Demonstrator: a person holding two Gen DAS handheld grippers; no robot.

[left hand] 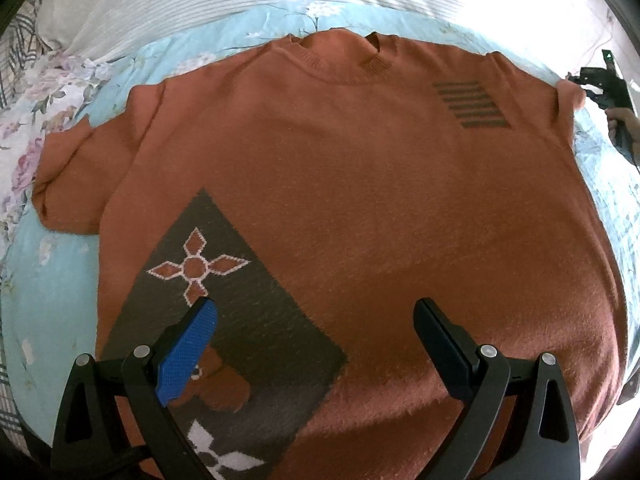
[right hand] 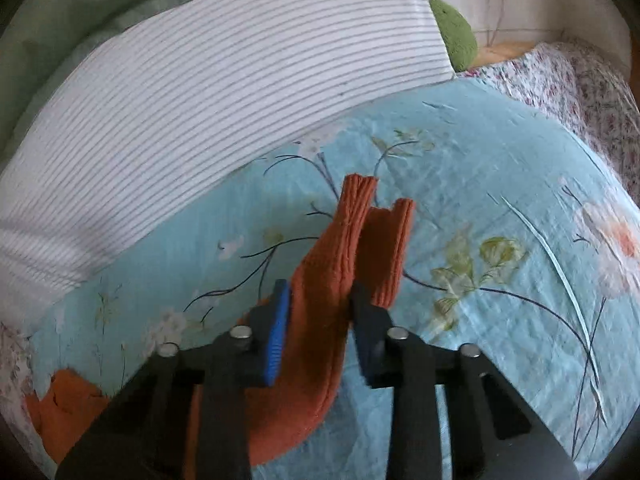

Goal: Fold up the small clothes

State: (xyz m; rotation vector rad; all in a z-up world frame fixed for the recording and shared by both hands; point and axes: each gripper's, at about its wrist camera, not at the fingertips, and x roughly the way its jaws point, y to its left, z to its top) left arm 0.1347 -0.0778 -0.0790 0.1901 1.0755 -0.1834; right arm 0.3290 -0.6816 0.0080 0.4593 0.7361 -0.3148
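Note:
A rust-orange knit sweater (left hand: 340, 184) lies face up and spread flat on a light blue floral bedspread (left hand: 52, 280). It has a dark panel with white diamond motifs at the lower left and dark stripes on the chest. My left gripper (left hand: 316, 312) is open and empty, hovering over the sweater's lower hem area. My right gripper (right hand: 320, 296) is shut on the sweater's right sleeve (right hand: 352, 240), whose ribbed cuff sticks up between the fingers. The right gripper also shows at the far right of the left wrist view (left hand: 600, 88), at the sleeve end.
A white striped pillow (right hand: 192, 92) lies along the far side of the bed. A green cloth (right hand: 80, 12) lies behind it and a green round plush (right hand: 456, 32) beside it. A floral quilt (right hand: 580, 92) is bunched at the right, and more floral fabric (left hand: 40, 96) at the left.

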